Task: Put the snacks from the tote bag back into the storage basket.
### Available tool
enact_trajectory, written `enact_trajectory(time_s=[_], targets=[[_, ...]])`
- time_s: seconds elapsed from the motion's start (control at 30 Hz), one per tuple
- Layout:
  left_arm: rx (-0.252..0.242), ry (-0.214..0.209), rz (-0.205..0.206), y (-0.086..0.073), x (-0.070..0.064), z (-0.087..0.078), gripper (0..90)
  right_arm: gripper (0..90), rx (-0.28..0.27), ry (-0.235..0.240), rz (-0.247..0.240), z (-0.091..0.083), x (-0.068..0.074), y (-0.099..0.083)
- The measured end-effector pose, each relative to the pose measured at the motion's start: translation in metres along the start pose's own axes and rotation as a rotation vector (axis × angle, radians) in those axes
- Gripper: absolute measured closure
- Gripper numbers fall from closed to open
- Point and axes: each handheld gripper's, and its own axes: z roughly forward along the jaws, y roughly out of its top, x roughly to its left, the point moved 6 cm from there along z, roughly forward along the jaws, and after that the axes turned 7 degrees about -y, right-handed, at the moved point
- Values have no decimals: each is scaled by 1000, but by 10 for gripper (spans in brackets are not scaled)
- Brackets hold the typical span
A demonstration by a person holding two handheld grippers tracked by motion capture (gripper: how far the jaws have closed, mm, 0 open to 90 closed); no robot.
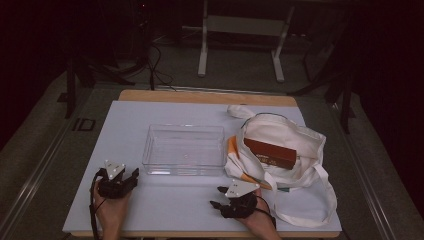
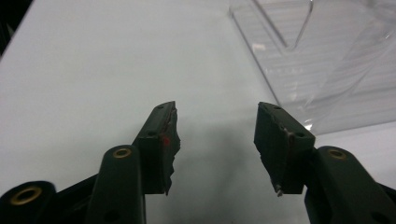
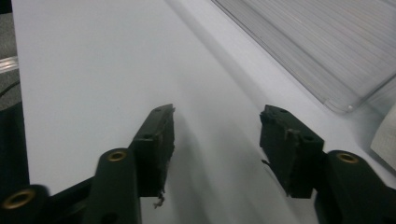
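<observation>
Canvas, soft and floppy, the white tote bag (image 1: 280,145) is lying right of the clear bin (image 1: 184,149) holding a stiff, light-looking brown box (image 1: 270,153), best pinched across its long sides, while left gripper (image 1: 131,178) and right gripper (image 1: 216,197) are resting spread and empty

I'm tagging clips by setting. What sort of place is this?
Likely a lab or recording workspace: a white-covered table in a dark room, bare metal stand legs and floor cables behind.
</observation>
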Motion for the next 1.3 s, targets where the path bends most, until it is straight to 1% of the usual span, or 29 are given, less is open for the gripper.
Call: enact_trajectory(time_s=[0.07, 0.13, 0.2, 0.23, 0.33, 0.37, 0.4, 0.47, 0.53, 0.57, 0.6, 0.77, 0.8, 0.87, 0.9, 0.93, 1.07, 1.13, 1.2, 1.3], targets=[[-22, -10, 23, 0, -2, -2, 529, 492, -7, 16, 4, -1, 0, 0], [-35, -1, 27, 0, -2, -3, 551, 493, -7, 22, 11, -1, -1, 0], [-35, -3, 26, 0, -2, -3, 553, 493, -7, 22, 16, -1, -1, 0], [-29, -6, 21, 0, -2, -2, 552, 492, -14, 22, 27, -2, -2, 0], [-30, -7, 19, 0, -1, -2, 554, 492, -9, 27, 48, -1, -4, 0], [-28, -14, 10, 0, -1, -2, 554, 492, -9, 27, 48, -1, -4, 0], [-30, -13, 3, 0, 0, -2, 558, 493, 2, 24, 42, 0, -3, 0], [-31, -14, 3, -1, 0, -2, 558, 510, 16, 8, 24, 1, -2, 0], [-33, -12, 3, -1, 0, -2, 558, 514, 25, 4, 23, 2, -2, -1], [-33, -13, 1, -1, 0, -2, 558, 514, 31, 8, 13, 3, -1, -1], [-27, -19, -3, -1, 0, -2, 556, 515, 33, 8, -8, 3, 1, -1], [-31, -22, -12, -1, 1, -2, 550, 522, 27, 18, -2, 1, 2, 0], [-30, -24, -13, -1, 1, -2, 545, 594, 26, 28, 9, 1, 1, 0], [-31, -25, -13, -1, 1, -2, 543, 599, 24, 35, 16, 1, 1, 0], [-33, -26, -12, -1, 1, -2, 542, 598, 15, 48, 27, 0, 2, 1], [-32, -27, -12, -1, 1, -2, 541, 596, 10, 50, 30, 0, 3, 2], [-33, -28, -13, -1, 1, -2, 539, 591, 11, 56, 12, 0, 7, 4], [-31, -29, -17, -1, 2, -2, 537, 591, 12, 55, 14, 0, 7, 5], [-32, -33, -22, -1, 2, -2, 537, 584, 20, 50, -3, -2, 8, 5], [-34, -34, -25, -1, 2, -2, 537, 584, 24, 51, -1, -3, 9, 6]])
